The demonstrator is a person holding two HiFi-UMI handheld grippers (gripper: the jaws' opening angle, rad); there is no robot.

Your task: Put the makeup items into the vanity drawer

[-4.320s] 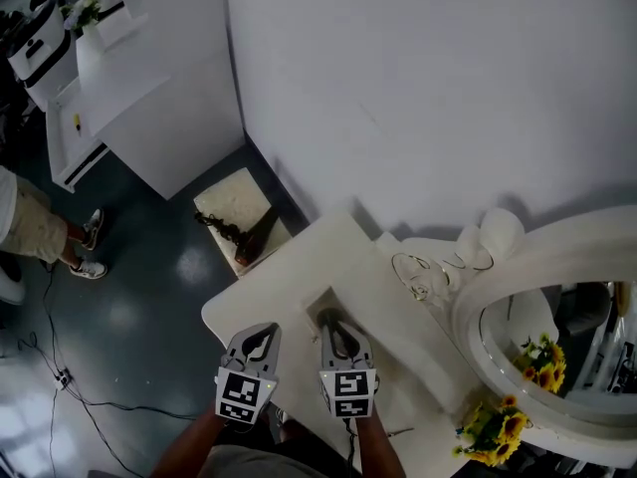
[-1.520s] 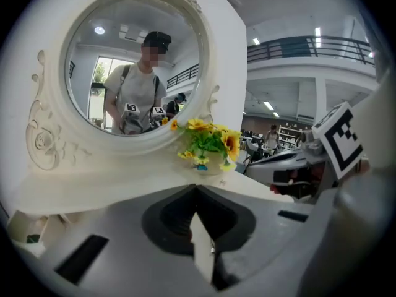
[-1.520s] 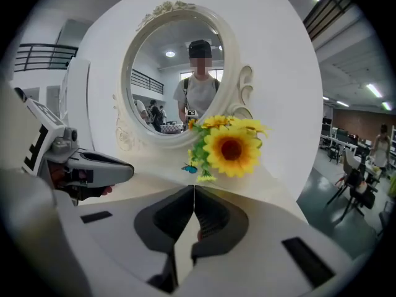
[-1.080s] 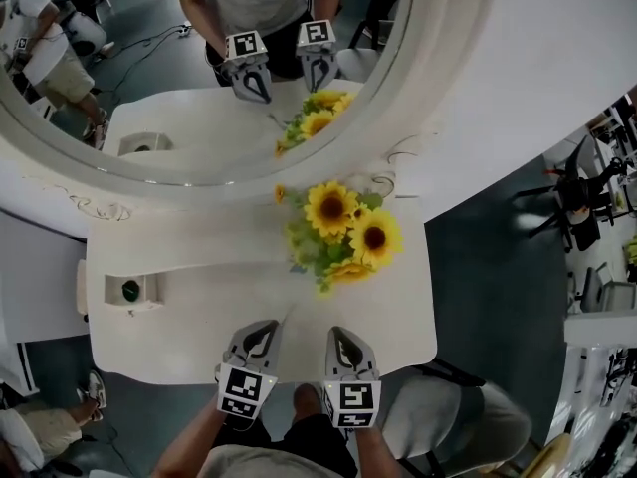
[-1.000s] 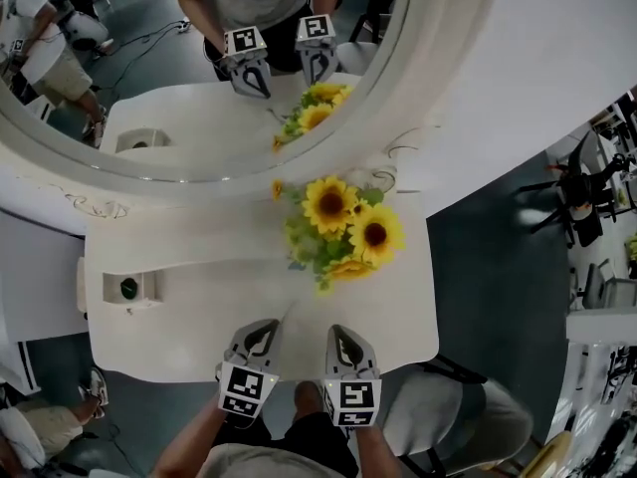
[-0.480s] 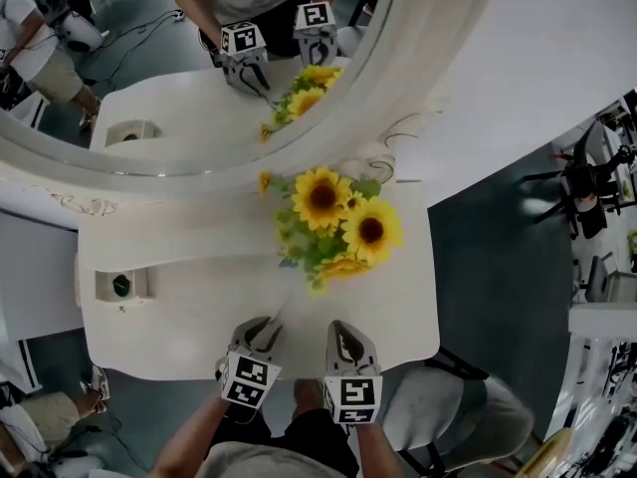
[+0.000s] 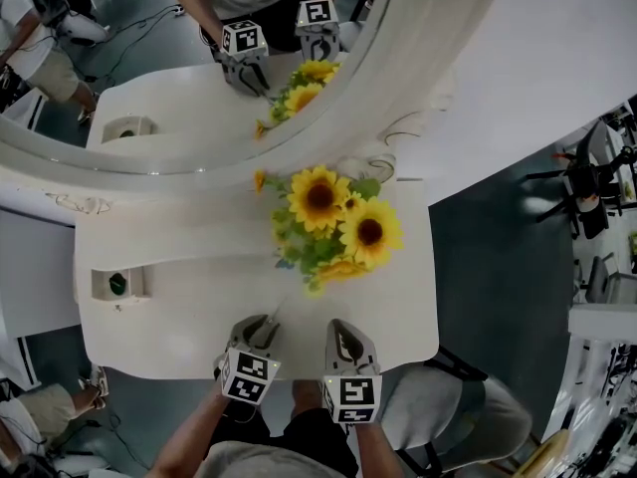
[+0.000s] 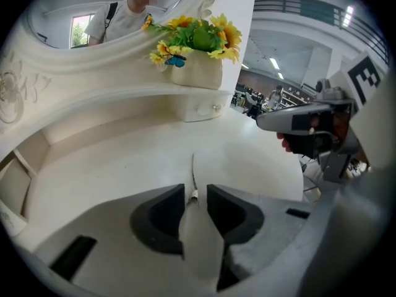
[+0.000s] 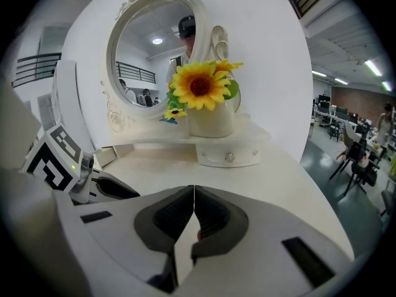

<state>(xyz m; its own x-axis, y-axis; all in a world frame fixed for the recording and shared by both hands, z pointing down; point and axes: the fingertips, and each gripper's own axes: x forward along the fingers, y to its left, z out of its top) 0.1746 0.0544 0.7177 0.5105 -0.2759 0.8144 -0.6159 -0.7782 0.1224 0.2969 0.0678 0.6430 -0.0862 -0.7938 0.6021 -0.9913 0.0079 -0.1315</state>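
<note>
The oval mirror [image 7: 169, 108] stands at the far side of the white bench [image 7: 179, 322], with a vase of sunflowers [image 7: 333, 222] at far centre. An open drawer [image 7: 117, 284] sits at the far left and already holds a dark round item.

The left claw [image 8: 195, 193] is at the near edge. Its jaws are opening and stand a narrow gap apart. The right claw [image 9: 193, 197] is just to its right, closed and empty.

A thin makeup stick [image 8: 193, 172] lies flat on the bench. Its near end is between the left jaws, apparently unclamped, and it points away towards the flowers.

Judged advice: centre the jaws on the thicker near end, close firmly, lift level, then carry left to the drawer.
</note>
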